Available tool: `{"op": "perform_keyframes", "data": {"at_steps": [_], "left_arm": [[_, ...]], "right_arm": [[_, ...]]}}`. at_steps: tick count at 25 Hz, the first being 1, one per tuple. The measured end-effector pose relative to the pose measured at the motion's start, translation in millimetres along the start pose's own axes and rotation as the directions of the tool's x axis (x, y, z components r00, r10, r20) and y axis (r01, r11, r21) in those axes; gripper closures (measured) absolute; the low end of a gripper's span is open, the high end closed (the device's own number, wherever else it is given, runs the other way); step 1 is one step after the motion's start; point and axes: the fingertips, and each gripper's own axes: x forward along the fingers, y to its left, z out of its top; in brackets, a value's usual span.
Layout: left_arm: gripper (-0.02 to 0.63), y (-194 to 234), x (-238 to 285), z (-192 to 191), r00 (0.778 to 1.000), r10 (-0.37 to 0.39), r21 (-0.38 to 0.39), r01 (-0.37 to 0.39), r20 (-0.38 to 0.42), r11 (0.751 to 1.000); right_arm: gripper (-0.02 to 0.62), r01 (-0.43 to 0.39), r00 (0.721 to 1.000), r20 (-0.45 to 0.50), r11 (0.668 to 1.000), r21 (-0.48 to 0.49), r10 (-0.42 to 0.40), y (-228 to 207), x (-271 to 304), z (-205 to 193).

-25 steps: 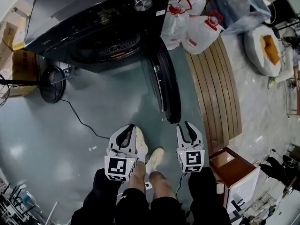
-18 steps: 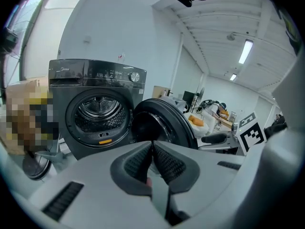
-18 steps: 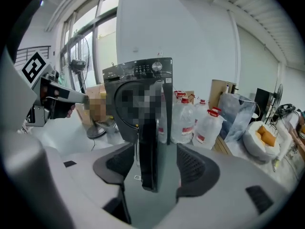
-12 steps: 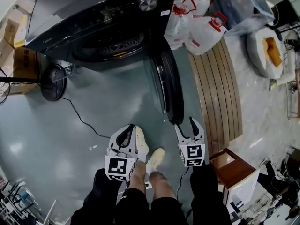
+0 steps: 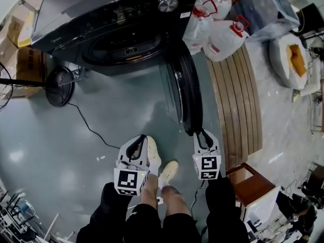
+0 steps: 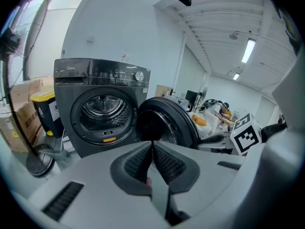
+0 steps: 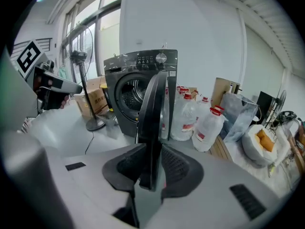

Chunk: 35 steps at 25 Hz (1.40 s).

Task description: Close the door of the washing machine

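While the dark washing machine [image 5: 116, 14] stands with its round door [image 5: 185, 92] swung wide open, the right gripper [image 5: 201, 133] is closing its jaws on the door's free edge, which sits between them. Beside it, the left gripper [image 5: 137, 142] hangs with jaws pressed together, holding nothing.

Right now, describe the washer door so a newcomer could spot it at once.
Find the dark grey washing machine at the head view's top. Its round black door juts open toward the person, edge-on. Unlike the white jugs beside it, it sits between the right gripper's closing jaws.
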Motion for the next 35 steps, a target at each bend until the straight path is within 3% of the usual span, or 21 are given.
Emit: {"op": "perform_keyframes", "data": {"at_steps": [8,35], "left_arm": [[0.575,10.2,-8.2,-5.4,1.000,0.023,-0.016,-0.023,0.001,1.000],[0.575,85.3,-68.3,-21.2,0.985,0.166,-0.108,-0.161,0.042,0.981]], "right_arm": [[0.517,0.015,1.000,-0.011,1.000,-0.016,-0.015,5.2,1.3,0.6],[0.485,-0.143,0.990,-0.025,0.989,-0.029,0.142,126.2,27.1,28.6]]}}
